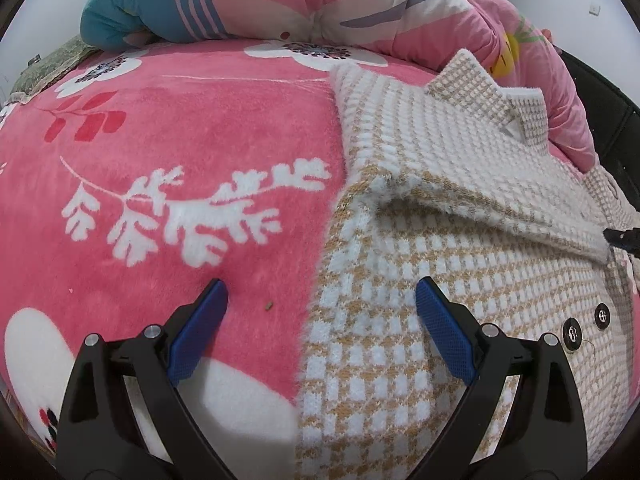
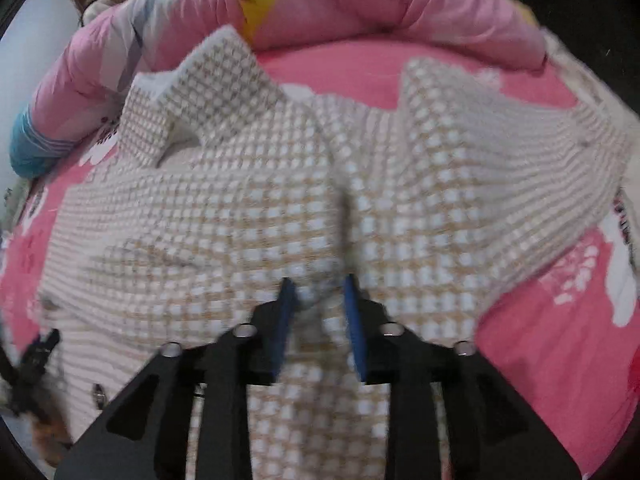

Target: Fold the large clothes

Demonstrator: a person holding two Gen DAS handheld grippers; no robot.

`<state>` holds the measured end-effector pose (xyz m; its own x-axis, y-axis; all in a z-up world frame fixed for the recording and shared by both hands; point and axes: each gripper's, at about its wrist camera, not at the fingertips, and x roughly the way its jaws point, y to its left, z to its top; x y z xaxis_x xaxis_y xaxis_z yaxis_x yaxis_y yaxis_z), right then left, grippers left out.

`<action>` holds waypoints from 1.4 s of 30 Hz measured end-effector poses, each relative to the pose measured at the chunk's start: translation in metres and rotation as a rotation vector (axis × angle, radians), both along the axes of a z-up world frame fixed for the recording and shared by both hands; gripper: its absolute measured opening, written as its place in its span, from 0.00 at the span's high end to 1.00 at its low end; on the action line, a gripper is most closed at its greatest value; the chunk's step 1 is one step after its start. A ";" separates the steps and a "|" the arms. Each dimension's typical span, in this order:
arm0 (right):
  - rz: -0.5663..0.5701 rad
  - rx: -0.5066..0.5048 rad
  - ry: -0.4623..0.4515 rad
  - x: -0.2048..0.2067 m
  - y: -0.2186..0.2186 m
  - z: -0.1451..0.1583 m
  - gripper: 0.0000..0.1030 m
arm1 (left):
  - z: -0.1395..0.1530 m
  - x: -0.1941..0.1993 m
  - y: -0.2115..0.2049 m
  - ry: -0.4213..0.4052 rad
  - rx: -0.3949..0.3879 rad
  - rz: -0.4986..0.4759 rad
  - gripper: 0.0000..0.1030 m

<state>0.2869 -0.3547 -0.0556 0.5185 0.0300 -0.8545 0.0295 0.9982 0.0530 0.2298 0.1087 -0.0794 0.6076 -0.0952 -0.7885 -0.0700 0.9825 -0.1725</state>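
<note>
Here the left tongs (image 1: 321, 300) stand wide open and hold nothing; one blue pad (image 1: 198, 330) hangs over the pink floral blanket (image 1: 180, 128) and the other over the edge of the checked knit coat (image 1: 420, 240). The right tongs (image 2: 318, 304) have only a narrow gap between the blue pads, and a ridge of the coat lies in that gap; the picture is blurred, so I cannot tell if the pads press it. The coat (image 2: 240, 208) is spread on the bed, with its collar at 12 o'clock and one sleeve folded across the body. Two dark buttons (image 1: 572, 336) sit at 3 o'clock from the left tongs. A pink quilt (image 1: 320, 0) is bunched at 12 o'clock, beyond the collar.
</note>
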 end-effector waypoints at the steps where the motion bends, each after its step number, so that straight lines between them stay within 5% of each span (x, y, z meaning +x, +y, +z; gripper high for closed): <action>1: -0.001 -0.022 -0.026 -0.002 0.004 0.007 0.73 | 0.000 0.000 0.000 0.000 0.000 0.001 0.11; 7: 0.185 -0.006 -0.158 -0.013 0.062 0.036 0.59 | 0.000 0.000 0.001 -0.005 -0.001 0.001 0.11; 12: 0.317 0.041 0.032 -0.001 0.095 -0.047 0.48 | 0.008 -0.004 0.005 -0.009 -0.012 0.030 0.11; 13: 0.321 0.047 -0.018 -0.007 0.093 -0.051 0.48 | 0.013 -0.006 0.007 -0.009 -0.008 0.050 0.11; 17: 0.300 0.080 -0.009 -0.010 0.085 -0.031 0.48 | 0.057 -0.010 0.005 -0.120 -0.006 0.040 0.11; 19: 0.301 0.082 -0.076 -0.014 0.081 -0.013 0.48 | 0.080 0.002 -0.004 -0.176 -0.004 -0.007 0.11; 22: 0.278 0.061 -0.106 -0.007 0.076 -0.008 0.48 | 0.095 0.038 -0.027 -0.173 -0.044 -0.090 0.11; 25: 0.273 0.049 -0.032 0.003 0.064 -0.040 0.47 | 0.066 0.087 -0.050 -0.062 -0.076 -0.159 0.11; 28: 0.323 0.016 -0.062 -0.006 0.067 -0.039 0.48 | 0.009 0.120 -0.060 0.105 -0.009 -0.152 0.11; 31: 0.303 0.041 -0.061 -0.005 0.062 -0.015 0.48 | 0.012 0.110 -0.073 0.017 0.100 -0.180 0.10; 34: 0.272 0.070 -0.130 0.008 0.057 0.006 0.48 | 0.011 0.114 -0.068 0.023 0.074 -0.173 0.10; 38: 0.229 -0.063 -0.049 0.048 0.063 -0.045 0.47 | 0.011 0.113 -0.069 0.020 0.085 -0.174 0.10; 42: 0.185 -0.021 -0.070 0.046 0.058 -0.035 0.45 | 0.011 0.107 -0.068 0.009 0.079 -0.179 0.10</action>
<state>0.3328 -0.2969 -0.0901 0.5640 0.1122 -0.8181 -0.1572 0.9872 0.0271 0.3366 0.0407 -0.0681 0.5795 -0.1394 -0.8030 0.1064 0.9898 -0.0950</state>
